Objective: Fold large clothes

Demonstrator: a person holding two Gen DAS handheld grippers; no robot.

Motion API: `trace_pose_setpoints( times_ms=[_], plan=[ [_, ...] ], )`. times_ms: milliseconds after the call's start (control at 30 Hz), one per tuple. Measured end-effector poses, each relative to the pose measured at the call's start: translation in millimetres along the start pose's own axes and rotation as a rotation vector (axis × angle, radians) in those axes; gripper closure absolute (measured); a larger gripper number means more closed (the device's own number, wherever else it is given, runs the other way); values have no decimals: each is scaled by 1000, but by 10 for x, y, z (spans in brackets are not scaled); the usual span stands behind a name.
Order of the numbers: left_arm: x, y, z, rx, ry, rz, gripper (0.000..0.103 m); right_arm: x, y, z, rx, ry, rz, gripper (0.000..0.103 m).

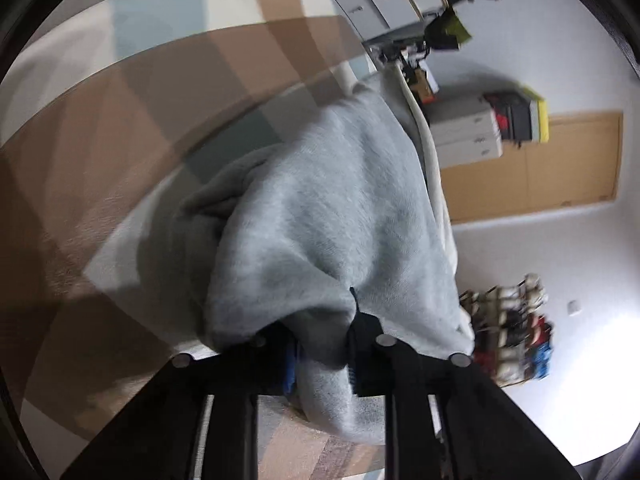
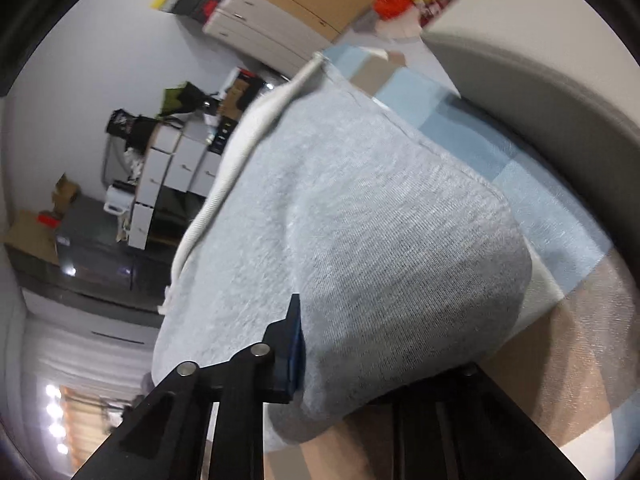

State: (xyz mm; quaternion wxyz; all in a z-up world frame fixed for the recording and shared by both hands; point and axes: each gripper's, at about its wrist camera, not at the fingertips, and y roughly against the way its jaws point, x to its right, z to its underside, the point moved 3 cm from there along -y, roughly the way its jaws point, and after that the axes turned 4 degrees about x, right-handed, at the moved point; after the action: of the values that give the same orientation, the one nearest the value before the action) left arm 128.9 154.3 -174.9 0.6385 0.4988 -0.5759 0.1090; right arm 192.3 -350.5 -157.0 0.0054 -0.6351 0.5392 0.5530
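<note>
left gripper [image 1: 324, 344]: jaws pinched nearly together, a thick fold of the grey garment [image 1: 320, 216] clamped between the black fingers.
right gripper [image 2: 340, 360]: narrow too, cloth bunched against the one finger [image 2: 294, 340] that shows; the other finger is buried under fabric.
grey garment: spills forward from both sets of jaws, humped and draped ahead of them.
patchwork cover [image 1: 120, 128]: brown, blue and white blocks, under and beyond the garment.
white cord [image 2: 240, 152]: runs along the garment's far edge.
drawers [image 1: 466, 136]: far off against the wall.
</note>
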Motion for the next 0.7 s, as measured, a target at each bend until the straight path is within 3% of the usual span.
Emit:
trace_pose_setpoints(
  times_ms=[167,267,467,700],
  plan=[
    [1,227,94,33,0,3,93,-49,223,97,68,39,-26,91],
    [18,326,163,45,-1,-9,94,-79,309,167,67,62,-37,91],
    [-41,492,307,29,1,-11,94,-3,552,393,25,86,-47,91],
    [-255,964,623,-46,-5,19,94,202,998,880,-72,65,-66,91]
  ],
)
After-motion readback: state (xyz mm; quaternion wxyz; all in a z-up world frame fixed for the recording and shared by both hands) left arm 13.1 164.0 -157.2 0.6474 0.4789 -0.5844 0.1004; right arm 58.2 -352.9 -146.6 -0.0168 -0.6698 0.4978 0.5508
